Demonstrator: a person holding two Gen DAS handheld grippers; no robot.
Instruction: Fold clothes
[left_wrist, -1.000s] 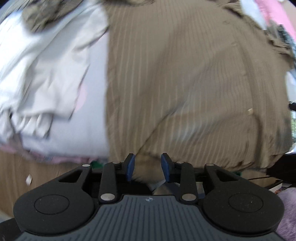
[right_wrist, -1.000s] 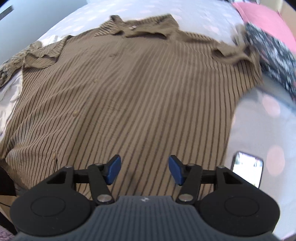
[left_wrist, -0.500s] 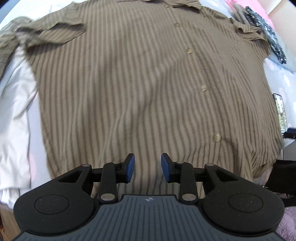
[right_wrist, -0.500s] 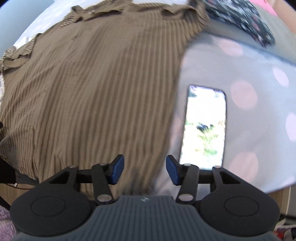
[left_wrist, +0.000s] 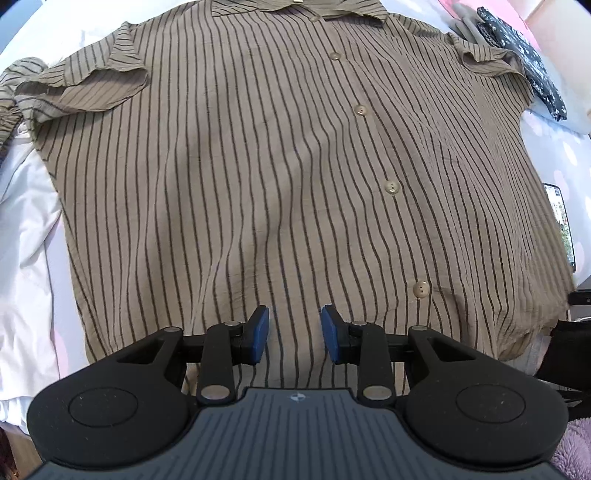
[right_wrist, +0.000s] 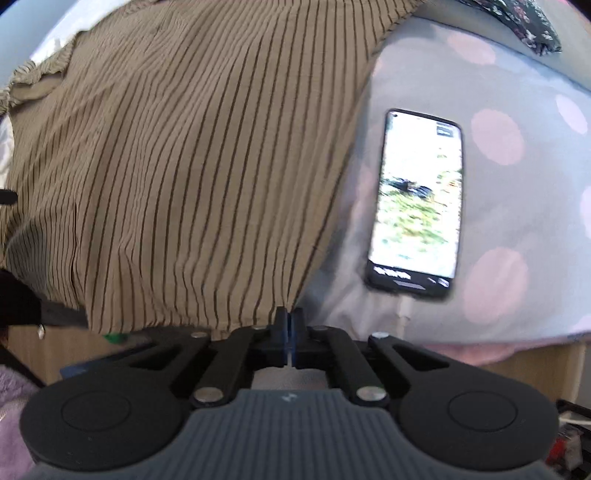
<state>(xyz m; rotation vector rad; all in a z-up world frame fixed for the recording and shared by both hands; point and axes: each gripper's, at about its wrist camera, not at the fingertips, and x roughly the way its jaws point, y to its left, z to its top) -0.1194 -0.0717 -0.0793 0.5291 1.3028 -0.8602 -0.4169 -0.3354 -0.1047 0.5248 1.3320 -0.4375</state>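
Right tool (right_wrist: 289, 325): jaws fully closed, pinching the hem corner of the striped shirt (right_wrist: 192, 177) at the near edge of the bed (right_wrist: 498, 92). The cloth rises taut from the pinch point. Left tool (left_wrist: 294, 334): jaws partly open, with nothing clamped between the blue pads (left_wrist: 258, 332); it hovers over the shirt's lower hem, left of the button placket.

The striped shirt lies spread front-up across the bed, collar toward the far edge, hem hanging at the near edge, sleeves ruffled out to either side. Four buttons (left_wrist: 391, 187) run down its front.

Beside the shirt's right side, just apart from it, a phone (right_wrist: 417, 199) rests face-up on the dotted bedsheet with its screen lit. A dark floral garment (left_wrist: 524, 55) lies near the far right corner of the bed. White fabric (left_wrist: 26, 240) lies bunched along the shirt's left side.
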